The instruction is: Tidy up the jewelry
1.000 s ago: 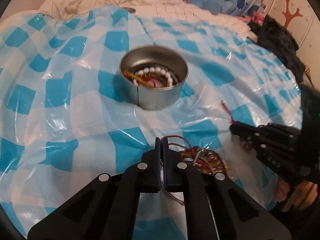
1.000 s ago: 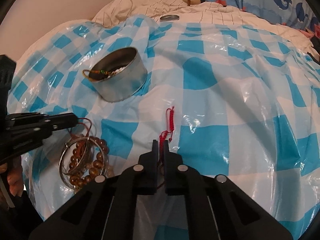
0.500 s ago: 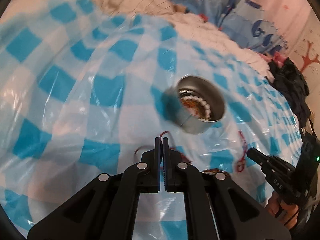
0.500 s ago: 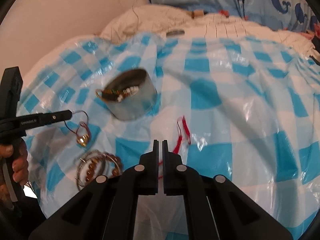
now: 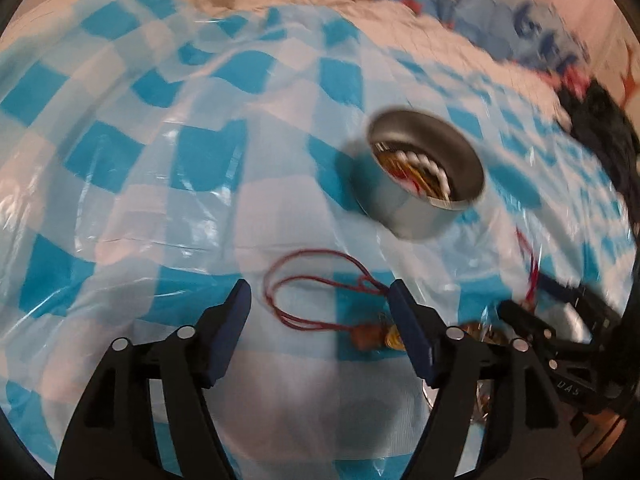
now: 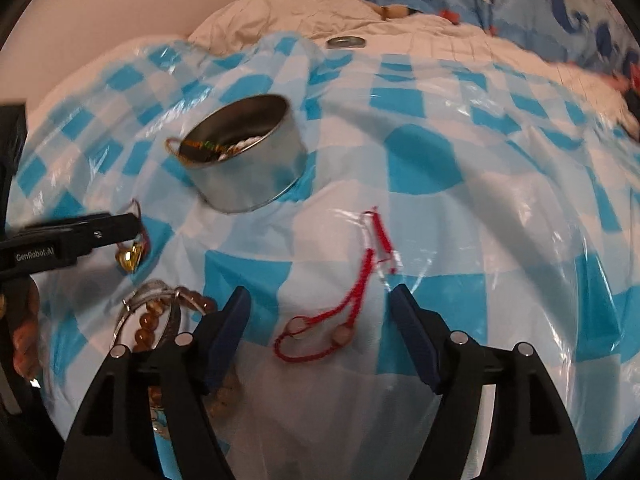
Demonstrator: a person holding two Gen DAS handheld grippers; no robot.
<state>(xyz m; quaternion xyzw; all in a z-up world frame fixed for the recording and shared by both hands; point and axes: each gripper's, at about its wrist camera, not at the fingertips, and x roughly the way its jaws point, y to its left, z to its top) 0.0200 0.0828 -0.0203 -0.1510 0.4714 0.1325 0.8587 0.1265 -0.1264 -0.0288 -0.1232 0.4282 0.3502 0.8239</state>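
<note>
Where beads [image 6: 150, 326] vanish, dark fingers [image 6: 224, 336].

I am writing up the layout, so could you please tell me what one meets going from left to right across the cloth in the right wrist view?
Left gripper → gold heart pendant → silver bangle with brown beads → metal tin → red string bracelet.

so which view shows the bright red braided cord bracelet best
The right wrist view. The bright red braided cord bracelet lies whole on the checked plastic sheet, centred between the opening right gripper jaws, beads visible. The left wrist view catches only a blurred red streak at its right edge.
</note>
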